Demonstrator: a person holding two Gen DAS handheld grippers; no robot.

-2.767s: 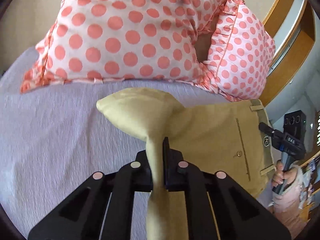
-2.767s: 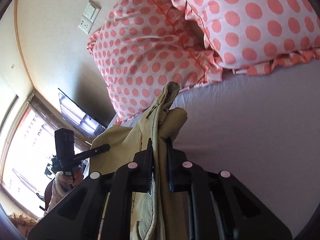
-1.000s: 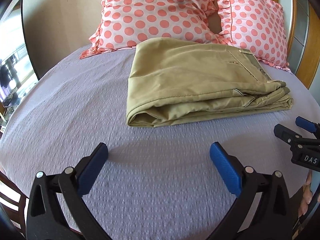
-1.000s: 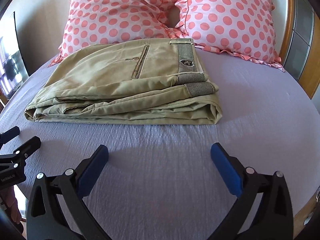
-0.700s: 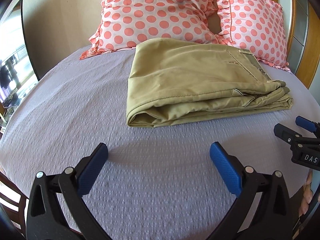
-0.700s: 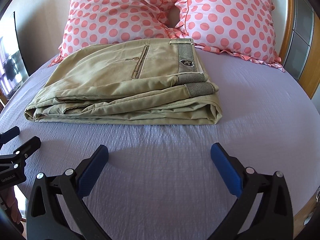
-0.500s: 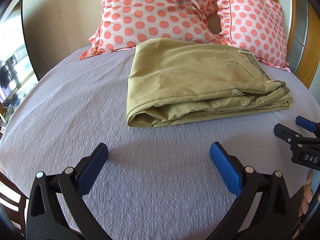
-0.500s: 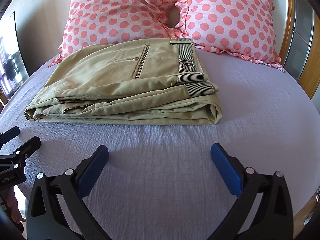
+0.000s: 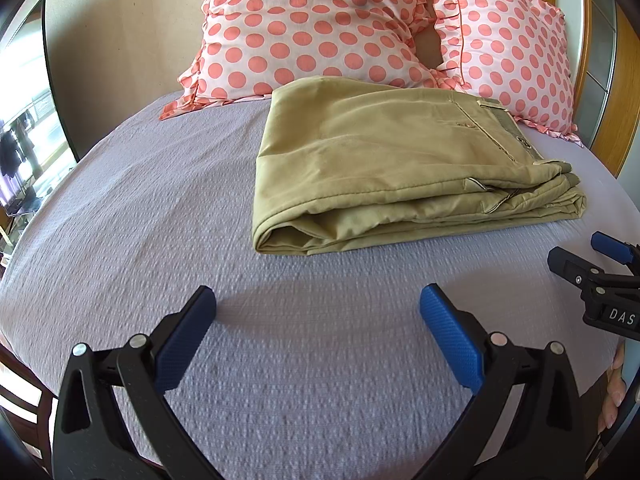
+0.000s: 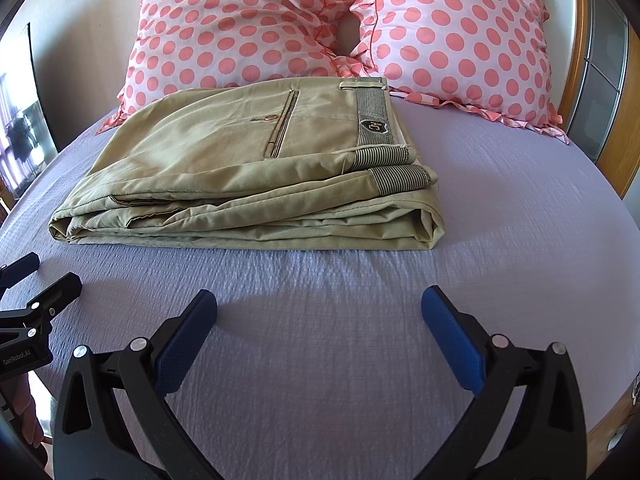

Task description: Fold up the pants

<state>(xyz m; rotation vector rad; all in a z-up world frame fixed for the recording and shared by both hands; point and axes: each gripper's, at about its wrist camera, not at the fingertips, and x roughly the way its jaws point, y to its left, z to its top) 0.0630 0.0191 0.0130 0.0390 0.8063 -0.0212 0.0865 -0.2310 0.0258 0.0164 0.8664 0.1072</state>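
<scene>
Nothing has moved in the last second; both grippers hang where they were, though shortly before each was clamped on the cloth; the left gripper [image 9: 318, 320] and right gripper [image 10: 319, 320] gape wide, holding nothing; the pants [image 10: 248, 168] lie folded on the bed [image 10: 520, 220], just before two spotted pillows [image 10: 248, 20].

Khaki, lilac and coral dots

My 2 tongs have blue pads [image 9: 450, 338] on black arms; the pants [image 10: 248, 168] are khaki with a grey-striped waistband, the bedsheet [image 10: 520, 208] plain lilac, the 2 pillows [image 10: 240, 28] pale pink with coral dots.
</scene>
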